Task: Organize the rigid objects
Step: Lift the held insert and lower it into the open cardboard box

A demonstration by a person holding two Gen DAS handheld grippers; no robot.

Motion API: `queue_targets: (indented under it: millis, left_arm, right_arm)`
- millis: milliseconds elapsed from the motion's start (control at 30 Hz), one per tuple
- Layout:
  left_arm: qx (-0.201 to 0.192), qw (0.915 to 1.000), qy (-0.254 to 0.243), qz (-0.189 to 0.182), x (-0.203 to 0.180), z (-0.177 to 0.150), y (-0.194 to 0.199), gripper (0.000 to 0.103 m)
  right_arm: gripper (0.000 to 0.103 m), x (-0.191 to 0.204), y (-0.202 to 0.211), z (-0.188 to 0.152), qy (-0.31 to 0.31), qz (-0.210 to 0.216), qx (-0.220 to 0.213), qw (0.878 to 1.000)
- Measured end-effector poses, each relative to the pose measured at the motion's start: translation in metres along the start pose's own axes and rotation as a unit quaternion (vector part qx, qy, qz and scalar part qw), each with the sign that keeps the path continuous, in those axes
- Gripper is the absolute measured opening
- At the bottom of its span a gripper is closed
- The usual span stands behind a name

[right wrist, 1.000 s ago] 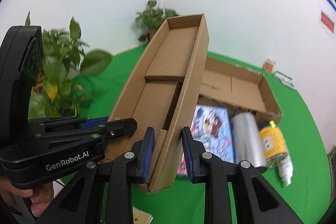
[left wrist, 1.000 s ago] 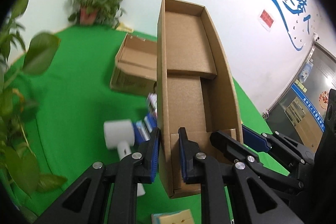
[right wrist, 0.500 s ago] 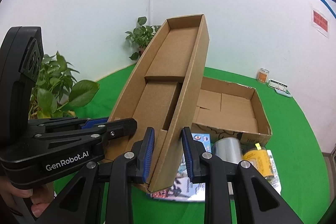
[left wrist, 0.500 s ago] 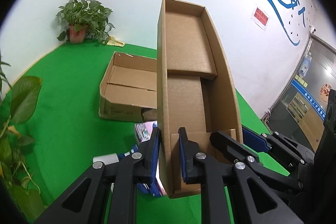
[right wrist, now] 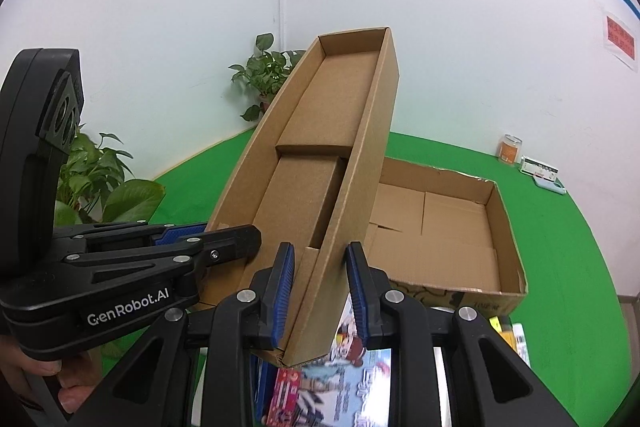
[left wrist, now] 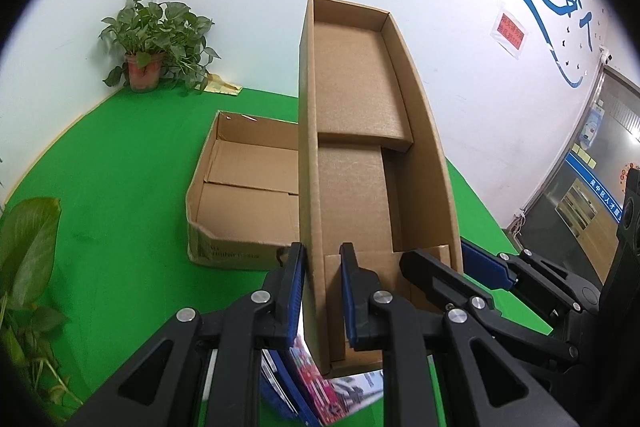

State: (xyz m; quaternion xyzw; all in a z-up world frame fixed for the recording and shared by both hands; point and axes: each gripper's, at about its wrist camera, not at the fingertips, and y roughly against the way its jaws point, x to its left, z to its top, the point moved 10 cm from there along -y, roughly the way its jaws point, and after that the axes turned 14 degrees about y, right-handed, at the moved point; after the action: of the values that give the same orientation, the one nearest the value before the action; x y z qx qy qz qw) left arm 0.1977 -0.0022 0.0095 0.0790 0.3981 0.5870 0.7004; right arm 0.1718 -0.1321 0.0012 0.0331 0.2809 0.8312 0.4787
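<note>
A long narrow cardboard box [left wrist: 352,87] is held in the air between both grippers, its open top facing me and its inside empty apart from folded flaps. My left gripper [left wrist: 322,259] is shut on the box's left wall near the close end. My right gripper [right wrist: 320,259] is shut on the right wall [right wrist: 360,187] at the same end. Each view shows the other gripper alongside: the right gripper [left wrist: 448,261] and the left gripper [right wrist: 212,233], with a hand [right wrist: 40,379] on its grip.
A wider, shallow open cardboard box [left wrist: 248,187] [right wrist: 440,227] lies empty on the green mat [left wrist: 120,187]. A colourful book [right wrist: 352,387] and a yellow bottle [right wrist: 504,327] lie below the grippers. A potted plant [left wrist: 152,47] stands in the corner; leaves [left wrist: 28,247] crowd the left.
Both grippers have risen and travelled with the long box still clamped. The wide box has slid toward the middle of both views; the silver can has dropped from sight and the bottle almost.
</note>
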Motion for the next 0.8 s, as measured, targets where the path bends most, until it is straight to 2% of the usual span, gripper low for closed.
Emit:
queue_targets:
  millis: [400, 800]
  left_arm:
    - [0.009, 0.9998, 0.007, 0.017, 0.024, 0.04, -0.039, 0.016]
    - [0.028, 0.9976, 0.02, 0.06, 0.064, 0.064, -0.087, 0.016]
  right_arm:
    - [0.025, -0.005, -0.072, 0.029, -0.005, 0.019, 0.012, 1.0]
    - [0.025, 0.003, -0.172, 0.047, -0.013, 0.069, 0.042, 0.997]
